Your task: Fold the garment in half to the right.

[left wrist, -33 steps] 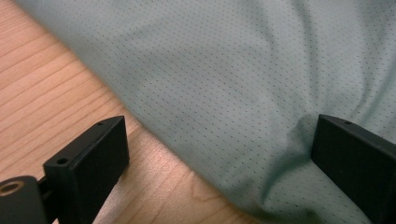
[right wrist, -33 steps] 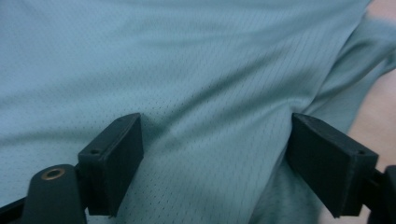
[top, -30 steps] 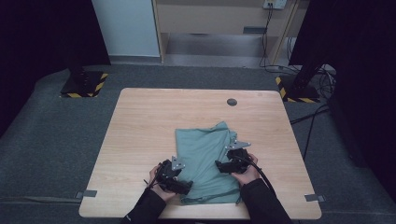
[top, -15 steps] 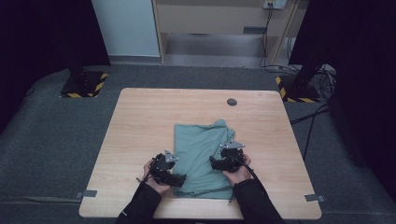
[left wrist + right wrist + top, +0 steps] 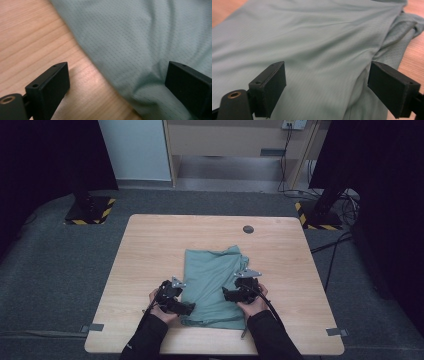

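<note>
A folded pale green mesh shirt lies on the near middle of the wooden table. My left gripper sits at the shirt's near left edge. Its jaws stand open in the left gripper view, one over bare wood and the other over the cloth, straddling the cloth's edge. My right gripper rests on the shirt's right side. Its jaws are wide open above the fabric in the right gripper view, with a bunched fold off to the right.
A small dark round hole is set in the table near the far edge. Tape marks sit at the near corners. Two stand bases with yellow-black tape and cables lie on the grey floor beyond the table.
Both hands have drawn slightly toward the near edge of the table. The left gripper slid left, off the cloth's middle to its left edge. The shirt looks narrower and neater.
</note>
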`<move>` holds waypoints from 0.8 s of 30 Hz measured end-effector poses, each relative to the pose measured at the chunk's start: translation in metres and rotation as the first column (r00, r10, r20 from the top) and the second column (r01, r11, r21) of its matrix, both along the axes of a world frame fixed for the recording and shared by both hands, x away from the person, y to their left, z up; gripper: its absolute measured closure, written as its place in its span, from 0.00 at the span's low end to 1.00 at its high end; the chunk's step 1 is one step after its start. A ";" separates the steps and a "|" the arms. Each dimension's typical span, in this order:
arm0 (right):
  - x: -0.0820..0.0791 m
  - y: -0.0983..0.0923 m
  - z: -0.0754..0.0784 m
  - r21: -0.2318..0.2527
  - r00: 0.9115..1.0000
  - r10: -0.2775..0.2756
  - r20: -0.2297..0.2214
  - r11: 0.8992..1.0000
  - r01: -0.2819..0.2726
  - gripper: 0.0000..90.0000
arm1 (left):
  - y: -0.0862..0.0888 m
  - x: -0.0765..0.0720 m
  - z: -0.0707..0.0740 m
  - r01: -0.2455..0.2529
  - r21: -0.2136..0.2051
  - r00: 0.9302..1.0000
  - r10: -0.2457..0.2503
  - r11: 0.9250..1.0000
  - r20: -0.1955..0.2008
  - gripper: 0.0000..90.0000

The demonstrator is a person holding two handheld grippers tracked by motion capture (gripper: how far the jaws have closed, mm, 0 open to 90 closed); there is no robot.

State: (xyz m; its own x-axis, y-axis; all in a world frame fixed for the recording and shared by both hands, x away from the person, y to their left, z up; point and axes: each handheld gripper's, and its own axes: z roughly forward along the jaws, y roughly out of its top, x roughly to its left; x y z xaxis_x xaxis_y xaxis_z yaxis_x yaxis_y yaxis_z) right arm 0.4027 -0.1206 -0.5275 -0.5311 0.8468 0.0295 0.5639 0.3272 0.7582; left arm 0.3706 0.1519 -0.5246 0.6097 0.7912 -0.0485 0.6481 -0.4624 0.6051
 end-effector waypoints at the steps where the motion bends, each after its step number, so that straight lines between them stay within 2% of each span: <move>1: -0.005 0.000 0.003 -0.012 1.000 0.025 0.007 1.000 -0.025 0.16 | -0.001 -0.001 -0.001 -0.001 0.008 1.000 0.001 1.000 0.002 0.04; 4: -0.023 0.000 0.005 -0.054 0.996 0.085 0.010 0.995 -0.084 0.16 | -0.004 -0.004 -0.002 0.003 0.047 1.000 -0.004 0.999 0.021 0.03; 7: -0.032 0.002 -0.003 -0.099 0.994 0.107 -0.011 0.989 -0.107 0.16 | -0.004 -0.004 -0.003 -0.002 0.044 1.000 0.001 0.999 0.023 0.01; 8: -0.033 0.002 -0.007 -0.097 0.994 0.107 -0.014 0.989 -0.108 0.16 | -0.004 -0.003 -0.003 -0.004 0.043 1.000 0.003 0.999 0.024 0.00; 9: -0.033 0.001 -0.009 -0.075 0.995 0.100 -0.010 0.992 -0.101 0.16 | -0.003 -0.002 -0.004 -0.005 0.044 1.000 0.004 0.999 0.027 0.00; 15: -0.025 0.006 -0.011 -0.067 0.995 0.097 0.001 0.993 -0.097 0.16 | 0.003 0.005 -0.005 -0.018 0.030 0.999 0.017 0.999 0.040 0.00; 18: -0.022 0.008 -0.009 -0.070 0.996 0.089 -0.006 0.994 -0.089 0.17 | 0.006 0.005 -0.003 -0.024 0.009 0.999 0.023 1.000 0.031 0.03; 20: -0.024 0.007 -0.006 -0.063 0.996 0.086 0.004 0.994 -0.086 0.17 | 0.010 0.005 -0.001 -0.023 -0.031 1.000 0.023 0.999 0.009 0.05; 24: -0.023 -0.003 0.002 -0.045 0.998 0.062 0.024 0.997 -0.061 0.16 | 0.021 0.004 0.006 -0.026 -0.102 1.000 0.026 0.994 0.001 0.06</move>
